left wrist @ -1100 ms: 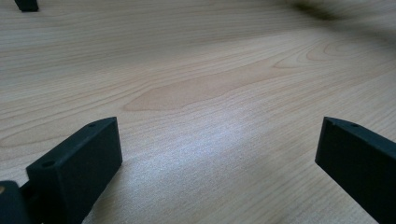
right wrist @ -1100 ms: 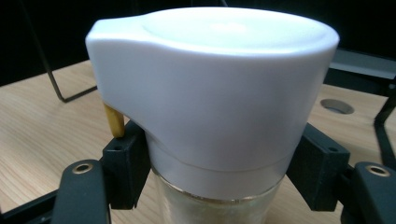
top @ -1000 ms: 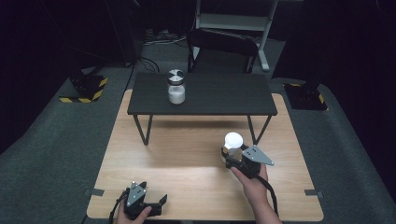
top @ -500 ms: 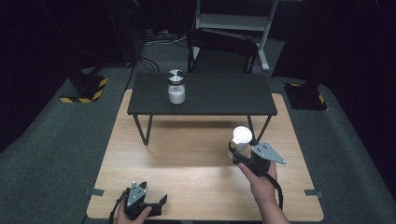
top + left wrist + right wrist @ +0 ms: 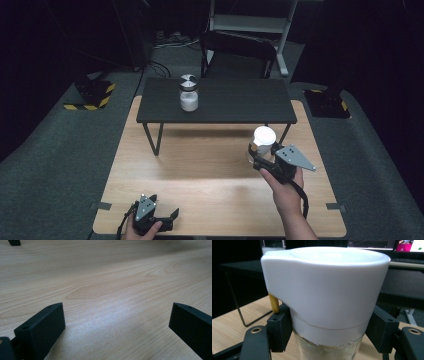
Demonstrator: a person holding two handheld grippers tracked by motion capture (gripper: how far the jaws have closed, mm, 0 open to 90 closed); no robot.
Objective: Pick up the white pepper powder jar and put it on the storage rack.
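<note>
the right tool (image 5: 261,159) pinches a white-capped glass jar (image 5: 262,141) just under its cap, one jaw pressed to each side of the neck, as the right gripper view shows (image 5: 325,332). the jar (image 5: 324,295) stands upright in the grip, with pale powder or grains behind the glass below the jaws. in the high view it sits just ahead of the tool, raised over the right part of the wooden worktop (image 5: 210,185); whether its base touches the wood cannot be told from here.

ahead of the tool and higher stands a small black table (image 5: 235,102) on thin legs, its near edge just beyond the jar. far to the tool's left on that table top is a second glass jar with a dark lid (image 5: 188,93), holding something white.

the left tool (image 5: 162,221) rests low at the near edge of the worktop, well apart from the jar, its jaws spread wide over bare wood (image 5: 112,290) with nothing between them.

the step in hand looks like carrying the gripped jar up toward the black table. the next move likely calls for keeping the jar upright, lifting it clear of the table's edge, then going forward and setting it down on the dark top.
</note>
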